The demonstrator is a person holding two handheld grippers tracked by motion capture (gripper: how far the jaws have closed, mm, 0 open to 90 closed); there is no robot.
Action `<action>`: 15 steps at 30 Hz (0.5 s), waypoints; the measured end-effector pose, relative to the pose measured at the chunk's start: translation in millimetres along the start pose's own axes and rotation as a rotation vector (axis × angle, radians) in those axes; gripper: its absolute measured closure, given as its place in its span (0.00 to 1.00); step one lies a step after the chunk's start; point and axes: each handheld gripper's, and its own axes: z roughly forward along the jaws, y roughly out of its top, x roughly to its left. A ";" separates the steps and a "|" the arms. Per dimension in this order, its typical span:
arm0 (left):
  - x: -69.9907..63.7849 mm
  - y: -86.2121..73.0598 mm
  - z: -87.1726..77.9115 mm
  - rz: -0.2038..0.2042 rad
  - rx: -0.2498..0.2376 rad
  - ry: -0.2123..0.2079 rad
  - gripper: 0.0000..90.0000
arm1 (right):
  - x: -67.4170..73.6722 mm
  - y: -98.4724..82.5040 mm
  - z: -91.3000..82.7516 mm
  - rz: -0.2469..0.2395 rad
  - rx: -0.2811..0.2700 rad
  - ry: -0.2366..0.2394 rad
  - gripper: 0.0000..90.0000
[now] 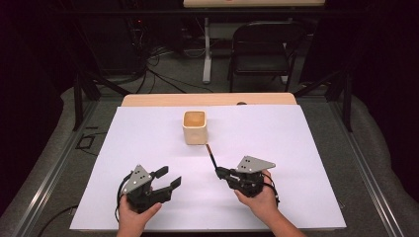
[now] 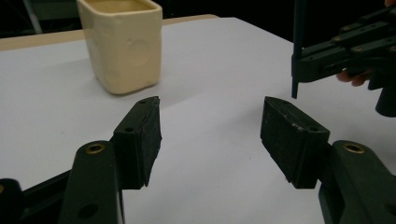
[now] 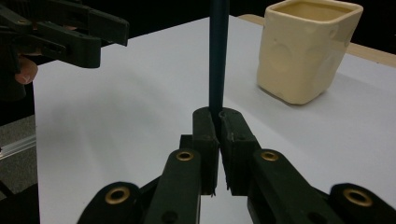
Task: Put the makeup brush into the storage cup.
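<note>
From above, the right tool (image 1: 218, 171) is clamped on a thin dark pencil (image 1: 211, 154) angled toward the cream cup (image 1: 194, 127) mid-worktop (image 1: 296, 197), probably to drop it in, while up close the left tool (image 2: 210, 121) gapes empty, and the right tool's camera shows the pencil pinched upright.

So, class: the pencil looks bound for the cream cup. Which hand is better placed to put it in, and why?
The right. Its tongs are already shut on the pencil, whose tip points toward the cup. The left tongs are open, hold nothing, and sit farther from the cup.
</note>
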 end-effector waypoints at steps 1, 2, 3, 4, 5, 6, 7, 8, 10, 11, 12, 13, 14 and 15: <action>-1.5 2.6 1.4 0.004 -0.003 -0.008 0.42 | 0.2 -0.1 0.0 0.001 -0.004 0.001 0.94; -1.5 2.6 1.4 0.004 -0.003 -0.008 0.42 | 0.2 -0.1 0.0 0.001 -0.004 0.001 0.94; -3.0 5.0 2.8 0.007 -0.005 -0.013 0.42 | 0.4 -0.3 -0.1 0.003 -0.008 0.002 0.94; -4.2 7.4 4.2 0.011 -0.005 -0.017 0.42 | 0.5 -0.4 -0.4 0.004 -0.010 0.002 0.94; -5.2 9.5 5.9 0.012 -0.008 -0.024 0.42 | 0.6 -0.6 -0.5 0.010 -0.012 0.004 0.94; -6.1 11.5 7.4 0.012 -0.010 -0.029 0.42 | 0.6 -1.1 -0.3 0.018 -0.017 0.006 0.94; -6.8 13.4 8.9 0.012 -0.013 -0.033 0.42 | 0.5 -1.7 -0.3 0.027 -0.017 0.010 0.94; -8.4 17.5 12.5 0.005 -0.021 -0.043 0.42 | 0.7 -3.0 0.4 0.036 -0.018 0.010 0.94; -8.9 18.7 13.5 0.004 -0.021 -0.044 0.42 | 0.8 -3.8 1.1 0.036 -0.020 0.010 0.94; -9.3 19.6 14.6 0.003 -0.024 -0.047 0.42 | 0.8 -4.0 1.2 0.037 -0.018 0.010 0.94; -9.8 20.9 15.8 0.002 -0.023 -0.050 0.42 | 0.9 -4.4 1.5 0.040 -0.019 0.009 0.94; -10.6 22.1 17.3 -0.003 -0.026 -0.050 0.41 | 0.9 -4.8 1.7 0.042 -0.020 0.009 0.94; -10.9 23.5 18.7 -0.002 -0.025 -0.054 0.41 | 0.7 -5.2 1.9 0.043 -0.021 0.008 0.94; -11.2 24.8 20.1 -0.001 -0.024 -0.059 0.41 | 0.6 -5.5 1.9 0.043 -0.021 0.007 0.94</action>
